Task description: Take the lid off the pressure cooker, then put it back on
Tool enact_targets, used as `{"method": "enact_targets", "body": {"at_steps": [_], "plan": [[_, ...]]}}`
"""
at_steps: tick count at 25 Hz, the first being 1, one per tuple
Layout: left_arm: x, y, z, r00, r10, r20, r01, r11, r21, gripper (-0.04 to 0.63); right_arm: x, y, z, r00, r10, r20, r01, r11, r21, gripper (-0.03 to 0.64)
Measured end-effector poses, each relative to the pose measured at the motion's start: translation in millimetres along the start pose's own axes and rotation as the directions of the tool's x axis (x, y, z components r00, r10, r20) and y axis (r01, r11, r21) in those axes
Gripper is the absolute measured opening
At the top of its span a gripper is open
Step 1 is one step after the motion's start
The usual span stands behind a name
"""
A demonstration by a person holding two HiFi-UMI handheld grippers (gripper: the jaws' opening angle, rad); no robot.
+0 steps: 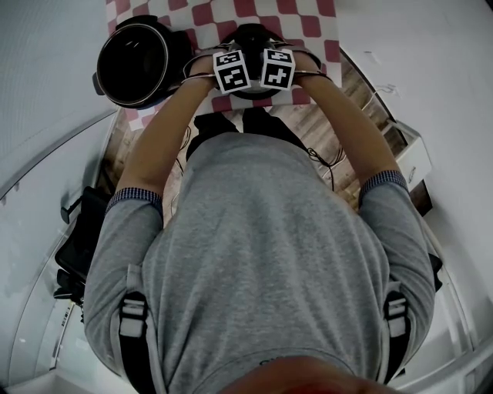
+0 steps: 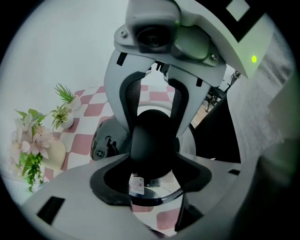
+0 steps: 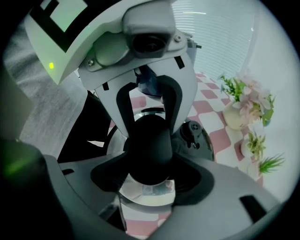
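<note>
Left gripper (image 2: 154, 174) and right gripper (image 3: 149, 165) both pinch the black lid knob (image 2: 153, 140) from opposite sides (the lid (image 3: 145, 193) hangs below); the open pressure cooker (image 1: 142, 61) sits at ten o'clock on the checked cloth (image 1: 308, 23).

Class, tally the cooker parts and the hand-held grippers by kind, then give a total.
Round black open cooker pot: 1
Round lid with black knob: 1
Grey hand-held gripper: 2, left hand-held gripper and right hand-held gripper
Total: 4
</note>
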State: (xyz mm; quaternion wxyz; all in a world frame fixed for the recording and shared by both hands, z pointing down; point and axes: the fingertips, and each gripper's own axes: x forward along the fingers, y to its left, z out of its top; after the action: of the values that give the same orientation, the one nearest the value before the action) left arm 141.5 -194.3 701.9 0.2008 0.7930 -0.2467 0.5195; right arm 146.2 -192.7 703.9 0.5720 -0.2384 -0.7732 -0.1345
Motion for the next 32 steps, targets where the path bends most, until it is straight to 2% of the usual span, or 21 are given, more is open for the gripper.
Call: {"method": "enact_targets", "body": {"at_steps": [10, 16, 32], "plan": [[-47, -16, 33, 0.998, 0.016, 0.057, -0.017, 1.000, 0.014, 0.295, -57, 14, 5, 1.000, -0.018, -0.011, 0.018, 1.000, -0.017, 0.291], [-81, -27, 47, 0.998, 0.009, 0.064, -0.011, 1.000, 0.023, 0.295, -92, 26, 16, 1.000, -0.013, -0.017, 0.013, 1.000, -0.017, 0.291], [-177, -23, 40, 0.997, 0.044, 0.066, -0.050, 0.994, 0.095, 0.296, -158, 25, 84, 0.998, -0.068, 0.000, 0.068, 0.997, -0.022, 0.293]]}}
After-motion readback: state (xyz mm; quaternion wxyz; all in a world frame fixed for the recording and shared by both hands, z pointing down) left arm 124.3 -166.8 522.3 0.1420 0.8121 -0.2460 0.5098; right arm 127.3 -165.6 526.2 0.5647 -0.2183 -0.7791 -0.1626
